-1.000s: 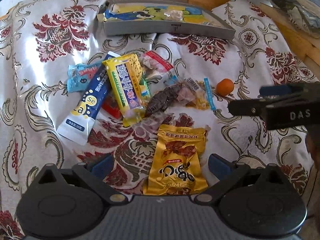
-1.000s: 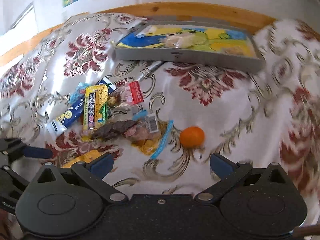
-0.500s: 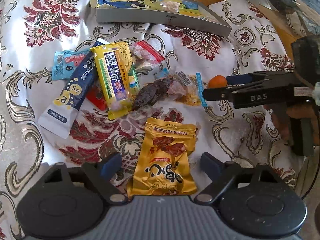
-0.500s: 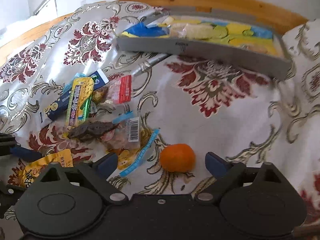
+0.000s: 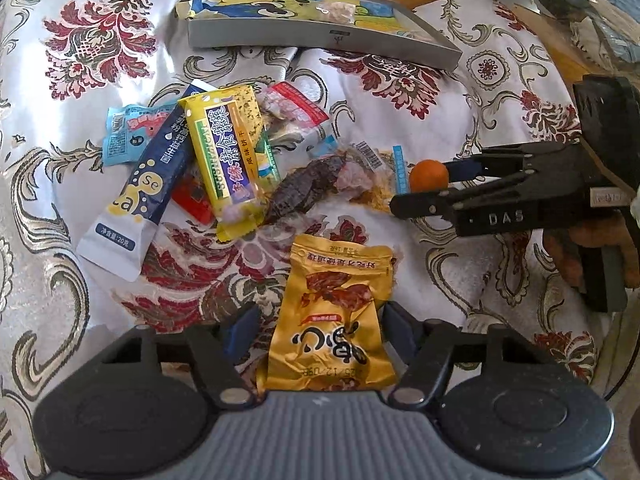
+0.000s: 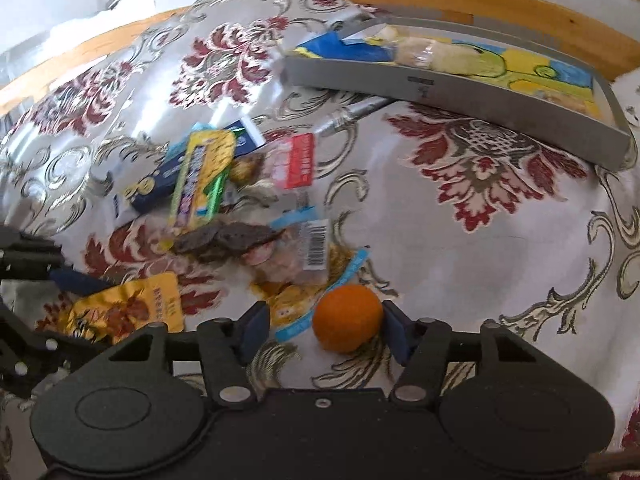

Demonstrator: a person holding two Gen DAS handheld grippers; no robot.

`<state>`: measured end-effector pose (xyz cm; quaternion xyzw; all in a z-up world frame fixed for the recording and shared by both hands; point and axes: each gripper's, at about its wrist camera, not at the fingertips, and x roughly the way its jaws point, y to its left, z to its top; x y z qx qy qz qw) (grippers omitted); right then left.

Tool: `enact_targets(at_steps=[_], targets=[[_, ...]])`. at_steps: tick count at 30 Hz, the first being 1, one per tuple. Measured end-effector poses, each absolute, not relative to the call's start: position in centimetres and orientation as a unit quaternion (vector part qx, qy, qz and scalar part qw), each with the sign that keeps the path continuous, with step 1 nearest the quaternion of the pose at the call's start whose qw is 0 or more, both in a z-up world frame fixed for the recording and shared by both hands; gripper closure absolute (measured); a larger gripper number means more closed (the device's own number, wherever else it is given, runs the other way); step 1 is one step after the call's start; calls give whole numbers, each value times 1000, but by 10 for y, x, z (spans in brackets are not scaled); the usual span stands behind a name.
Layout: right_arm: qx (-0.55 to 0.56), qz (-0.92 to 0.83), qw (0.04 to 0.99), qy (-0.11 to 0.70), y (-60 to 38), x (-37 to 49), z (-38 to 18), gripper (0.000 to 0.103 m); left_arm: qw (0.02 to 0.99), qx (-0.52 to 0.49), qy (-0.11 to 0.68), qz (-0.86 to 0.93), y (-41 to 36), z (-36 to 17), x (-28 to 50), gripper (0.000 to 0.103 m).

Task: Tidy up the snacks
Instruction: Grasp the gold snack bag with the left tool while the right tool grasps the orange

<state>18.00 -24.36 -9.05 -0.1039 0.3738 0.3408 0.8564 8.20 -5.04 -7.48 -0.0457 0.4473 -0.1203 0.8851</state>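
Only the right view shows the right tool (image 6: 324, 330) spread around the orange (image 6: 347, 317), ungripped.

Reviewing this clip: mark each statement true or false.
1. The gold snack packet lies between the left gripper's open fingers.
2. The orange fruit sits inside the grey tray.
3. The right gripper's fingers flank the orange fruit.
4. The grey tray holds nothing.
1. True: the gold snack packet lies between the open fingers of the left gripper.
2. False: the orange fruit rests on the floral cloth, apart from the grey tray.
3. True: the right gripper is open around it.
4. False: packets already lie in the tray.
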Motion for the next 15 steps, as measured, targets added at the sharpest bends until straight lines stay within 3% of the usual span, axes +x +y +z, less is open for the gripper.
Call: enact_targets(at_steps=[6,9,15], targets=[[-114,350,852,372,-240,166,-87,57,884,-39,448,-126,-53,-74,81,24],[-121,343,852,377,-238,158,-86,58,883,-35,449,-130,-54,-74,81,21],[-131,351,849,373,-233,147,-83,65,884,-26,449,-130,-54,-74,80,25]])
